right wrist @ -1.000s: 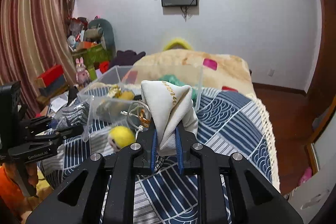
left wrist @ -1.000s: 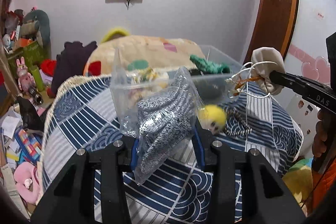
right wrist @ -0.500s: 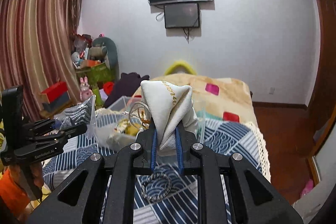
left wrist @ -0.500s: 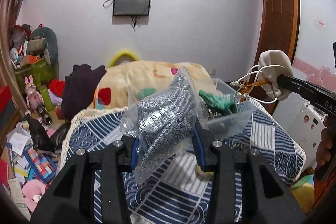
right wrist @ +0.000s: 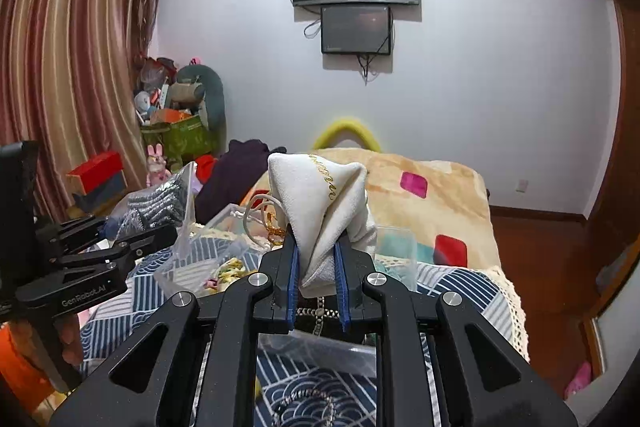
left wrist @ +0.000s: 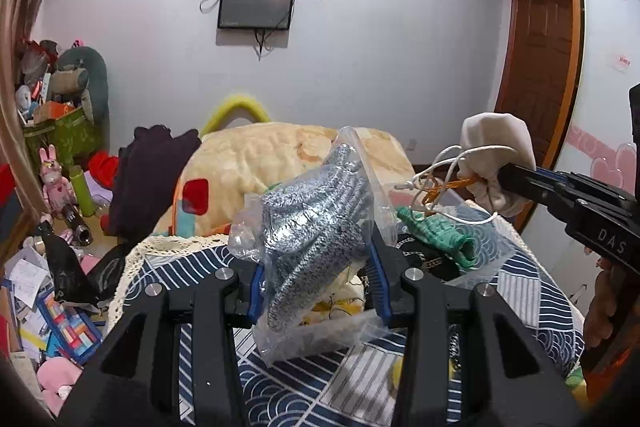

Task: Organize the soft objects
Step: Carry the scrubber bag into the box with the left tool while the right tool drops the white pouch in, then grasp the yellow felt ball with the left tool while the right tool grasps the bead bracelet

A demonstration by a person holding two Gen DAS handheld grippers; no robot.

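Note:
My left gripper (left wrist: 316,267) is shut on a clear plastic bag of grey knitted fabric (left wrist: 316,223) and holds it up above the bed. My right gripper (right wrist: 318,267) is shut on a white drawstring pouch (right wrist: 320,195) with gold lettering and loose cords. The pouch also shows in the left wrist view (left wrist: 496,155), at the right, beside the bag. A clear plastic bin (right wrist: 200,263) with small soft items sits on the blue patterned bedspread (left wrist: 304,387) below both grippers. A green knitted item (left wrist: 436,231) lies in it.
A beige blanket (right wrist: 432,187) and a dark purple garment (left wrist: 148,171) lie at the bed's far end. Toys, boxes and papers clutter the floor at the left (left wrist: 44,283). A wooden door (left wrist: 540,67) stands at the right. A beaded bracelet (right wrist: 308,403) lies on the bedspread.
Both grippers have risen with their loads. The bin and bedspread have dropped lower in both views, and more of the wall shows.

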